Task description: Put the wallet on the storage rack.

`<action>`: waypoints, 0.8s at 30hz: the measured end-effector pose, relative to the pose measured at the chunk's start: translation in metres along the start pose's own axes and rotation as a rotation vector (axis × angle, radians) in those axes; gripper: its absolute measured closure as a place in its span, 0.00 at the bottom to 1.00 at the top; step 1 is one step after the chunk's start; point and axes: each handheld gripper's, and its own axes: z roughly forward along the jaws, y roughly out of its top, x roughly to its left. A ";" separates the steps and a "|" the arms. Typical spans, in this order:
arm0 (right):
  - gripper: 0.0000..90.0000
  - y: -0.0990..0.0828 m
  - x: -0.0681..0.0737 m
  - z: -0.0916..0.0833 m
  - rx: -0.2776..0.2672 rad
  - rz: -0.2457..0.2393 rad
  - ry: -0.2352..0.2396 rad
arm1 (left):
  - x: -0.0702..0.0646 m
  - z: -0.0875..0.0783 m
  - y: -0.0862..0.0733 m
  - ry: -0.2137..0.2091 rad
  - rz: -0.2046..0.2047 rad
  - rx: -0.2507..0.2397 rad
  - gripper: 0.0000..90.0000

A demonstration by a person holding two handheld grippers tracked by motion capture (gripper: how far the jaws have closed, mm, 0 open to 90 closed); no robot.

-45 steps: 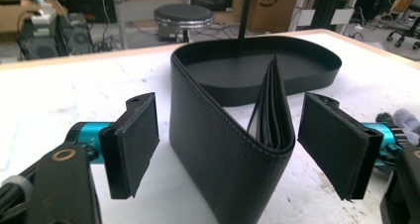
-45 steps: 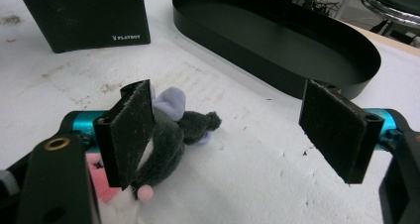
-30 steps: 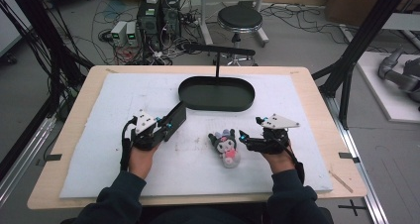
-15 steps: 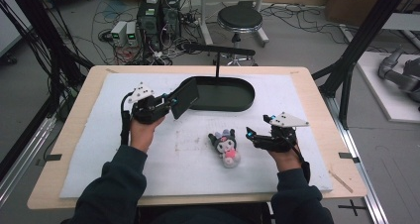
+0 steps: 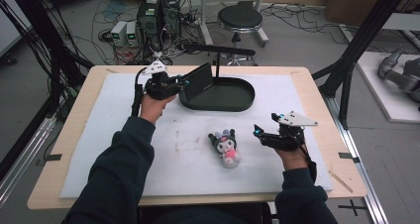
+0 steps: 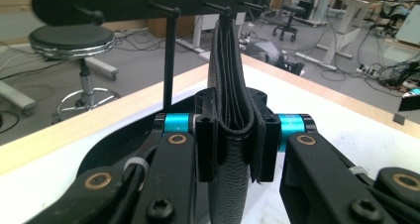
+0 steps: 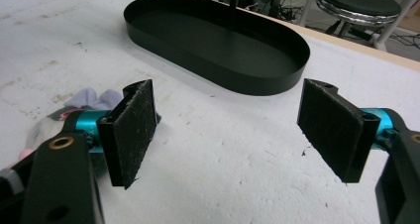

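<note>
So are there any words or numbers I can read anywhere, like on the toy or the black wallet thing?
No text reads clearly in any view.
Cardboard box on the floor at the back: a dark printed mark, too blurred and cut off to read.
Plush toy: no writing visible.
Black wallet clamped in the left gripper: no label visible.
Black oval tray: plain.

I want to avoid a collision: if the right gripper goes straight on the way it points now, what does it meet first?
Probably the wall of the black oval metal tray; only bare white foam mat lies before the open right gripper. Depth is uncertain.
</note>
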 end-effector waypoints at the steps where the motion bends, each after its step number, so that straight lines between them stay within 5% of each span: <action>1: 0.26 0.000 -0.001 0.000 -0.002 -0.001 -0.004 | 0.001 0.005 0.001 -0.004 0.004 0.011 0.85; 9: 0.26 -0.004 -0.006 -0.005 -0.003 0.007 -0.028 | 0.008 0.041 0.004 -0.031 0.001 0.009 0.85; 24: 0.26 -0.008 -0.009 -0.010 -0.002 0.014 -0.042 | 0.020 0.085 -0.022 -0.058 -0.074 0.050 0.85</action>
